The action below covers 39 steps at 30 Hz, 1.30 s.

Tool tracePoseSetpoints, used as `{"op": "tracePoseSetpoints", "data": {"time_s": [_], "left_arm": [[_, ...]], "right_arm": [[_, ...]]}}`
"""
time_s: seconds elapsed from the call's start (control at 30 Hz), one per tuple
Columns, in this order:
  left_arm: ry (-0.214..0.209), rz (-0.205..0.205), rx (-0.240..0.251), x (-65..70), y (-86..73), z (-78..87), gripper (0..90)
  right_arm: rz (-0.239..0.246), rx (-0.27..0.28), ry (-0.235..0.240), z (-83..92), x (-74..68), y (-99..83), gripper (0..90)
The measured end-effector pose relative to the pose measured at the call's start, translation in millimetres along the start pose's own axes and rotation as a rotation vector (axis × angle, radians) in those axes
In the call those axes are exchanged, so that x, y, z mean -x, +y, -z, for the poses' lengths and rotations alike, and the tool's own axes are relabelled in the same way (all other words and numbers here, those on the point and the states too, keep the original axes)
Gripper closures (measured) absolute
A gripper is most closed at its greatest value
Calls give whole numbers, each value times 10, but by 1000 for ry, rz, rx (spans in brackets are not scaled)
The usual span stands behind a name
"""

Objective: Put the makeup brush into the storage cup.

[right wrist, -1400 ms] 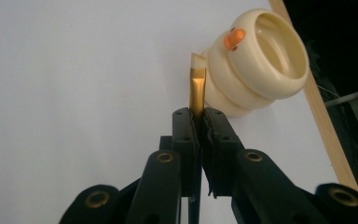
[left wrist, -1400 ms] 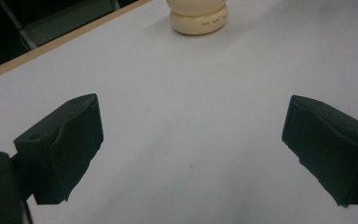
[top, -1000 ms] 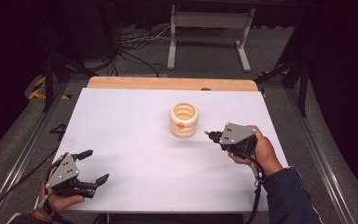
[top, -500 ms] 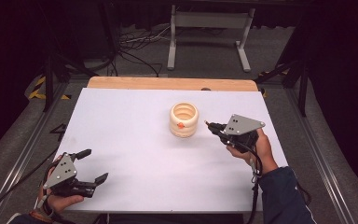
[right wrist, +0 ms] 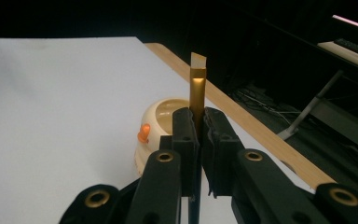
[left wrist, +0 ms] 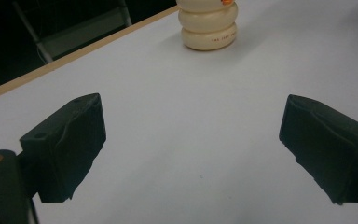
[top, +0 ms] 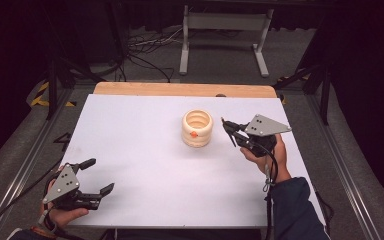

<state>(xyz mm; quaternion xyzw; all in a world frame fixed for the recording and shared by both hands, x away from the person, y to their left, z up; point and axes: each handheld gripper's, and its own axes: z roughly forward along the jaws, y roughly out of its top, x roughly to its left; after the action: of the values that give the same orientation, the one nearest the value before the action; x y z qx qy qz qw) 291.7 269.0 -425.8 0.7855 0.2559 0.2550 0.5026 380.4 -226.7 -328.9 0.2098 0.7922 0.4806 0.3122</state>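
One thin, flat, amber-coloured strip (right wrist: 197, 84) stands clamped upright in the right gripper (top: 228, 131), whose fingers (right wrist: 184, 135) are pressed tight against both of its faces; its slanted tip rises above them in the right gripper view. Just beyond it sits the cream ribbed holder (top: 197, 128), a short stack of ring-like bulges with an open mouth and a small orange mark (top: 193, 134) on its side, standing upright toward the far middle of the white counter (top: 145, 165). In the high view the right gripper hovers just beside the holder, to its right, apart from it. The step in hand looks like carrying the strip to the holder so as to drop it inside. The next move probably calls for lifting the strip over the rim, turning the hand so that the strip points down into the opening, and only then letting go. The left gripper (top: 98, 175) rests at the near left corner of the counter, well apart from the holder, its fingers (left wrist: 67, 142) spread wide with nothing between them
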Motion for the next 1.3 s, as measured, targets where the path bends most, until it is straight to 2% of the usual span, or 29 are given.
{"op": "tracePoseSetpoints", "data": {"time_s": [0.6,0.93,1.3], "left_arm": [[21,27,12,-17,-7,-18,26],[19,28,8,-17,-14,-26,22],[25,28,13,-23,-14,-12,30]], "right_arm": [[-99,120,-67,-50,82,64,845],[-117,155,-107,-103,119,138,845],[-145,202,-109,-194,120,254,845]]}}
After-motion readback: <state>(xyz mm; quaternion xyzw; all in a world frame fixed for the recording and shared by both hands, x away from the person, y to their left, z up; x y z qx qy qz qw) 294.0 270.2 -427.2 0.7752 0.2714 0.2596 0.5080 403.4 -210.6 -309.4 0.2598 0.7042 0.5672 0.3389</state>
